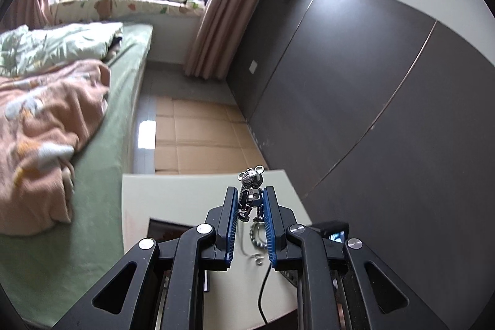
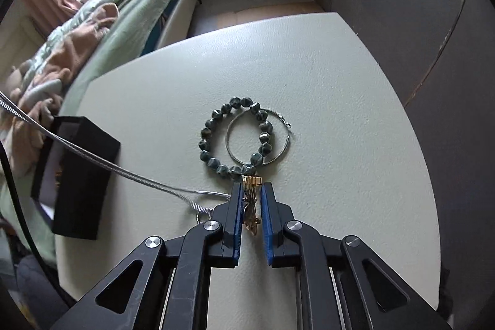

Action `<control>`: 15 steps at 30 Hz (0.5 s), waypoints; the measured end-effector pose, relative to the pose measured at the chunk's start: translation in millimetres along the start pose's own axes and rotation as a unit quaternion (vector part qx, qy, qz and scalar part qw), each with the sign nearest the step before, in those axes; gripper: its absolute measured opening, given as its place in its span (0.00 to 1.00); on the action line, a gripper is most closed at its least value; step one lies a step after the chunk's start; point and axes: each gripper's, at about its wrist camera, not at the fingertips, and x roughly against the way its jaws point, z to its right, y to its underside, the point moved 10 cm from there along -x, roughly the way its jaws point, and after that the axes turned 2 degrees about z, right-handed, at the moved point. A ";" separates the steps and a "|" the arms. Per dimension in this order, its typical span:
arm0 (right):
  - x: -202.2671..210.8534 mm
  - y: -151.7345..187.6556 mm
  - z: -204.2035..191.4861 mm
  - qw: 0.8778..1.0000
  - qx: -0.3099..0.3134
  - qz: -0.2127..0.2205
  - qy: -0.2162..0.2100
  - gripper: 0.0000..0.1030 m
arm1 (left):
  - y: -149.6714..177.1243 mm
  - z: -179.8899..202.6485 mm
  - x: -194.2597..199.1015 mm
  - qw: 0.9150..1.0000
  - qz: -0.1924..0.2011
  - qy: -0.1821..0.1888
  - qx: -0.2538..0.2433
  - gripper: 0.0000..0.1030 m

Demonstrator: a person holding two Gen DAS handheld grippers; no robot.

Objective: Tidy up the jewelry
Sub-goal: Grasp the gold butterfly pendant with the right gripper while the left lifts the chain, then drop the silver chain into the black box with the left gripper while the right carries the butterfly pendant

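Bear pendant [image 1: 251,194] upright in left tongs [image 1: 250,203].

The table [image 2: 309,67] is viewed steeply and closely from the right wrist; from the left, higher and shallower. The bed [image 1: 102,144] is shared.

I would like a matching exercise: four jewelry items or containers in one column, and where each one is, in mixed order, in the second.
1. silver bear pendant
2. gold ornament
3. green bead bracelet
4. black box

A. lying on the table, overlapping a thin metal ring
B. between the left gripper's fingers
C. at the table's left edge
D. between the right gripper's fingers

Pairs: 1-B, 2-D, 3-A, 4-C
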 end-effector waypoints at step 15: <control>24.1 0.9 -26.6 0.986 -0.059 0.023 -0.154 0.12 | -59.4 19.5 64.4 0.996 0.070 -0.016 -0.049 0.17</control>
